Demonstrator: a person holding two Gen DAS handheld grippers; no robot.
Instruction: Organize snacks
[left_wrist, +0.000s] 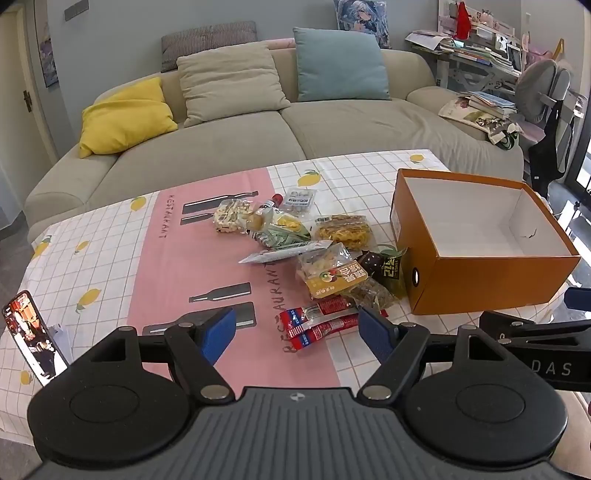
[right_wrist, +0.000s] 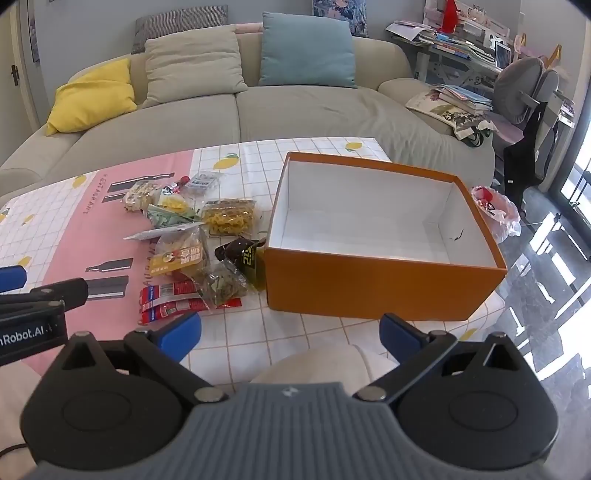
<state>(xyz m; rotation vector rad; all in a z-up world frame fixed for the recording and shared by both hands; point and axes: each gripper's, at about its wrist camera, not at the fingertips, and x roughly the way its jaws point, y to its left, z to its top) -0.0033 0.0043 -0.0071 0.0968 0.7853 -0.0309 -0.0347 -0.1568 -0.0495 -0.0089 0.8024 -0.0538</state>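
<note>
Sausage sticks (left_wrist: 317, 325) lie crosswise just ahead of my left tool (left_wrist: 297, 334), nearer than my right tool (right_wrist: 290, 338); both spread, empty; box (right_wrist: 369, 284) rightward.

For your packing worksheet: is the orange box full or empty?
Empty: the orange box shows only bare white floor and walls; the snacks lie outside, on the tablecloth.

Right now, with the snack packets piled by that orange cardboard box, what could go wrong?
The snack packets overlap, so the open left gripper might drag the crinkly clear bag along with the red sausage sticks. The dark green packet leans against the empty orange cardboard box, so the box might get pushed.
</note>
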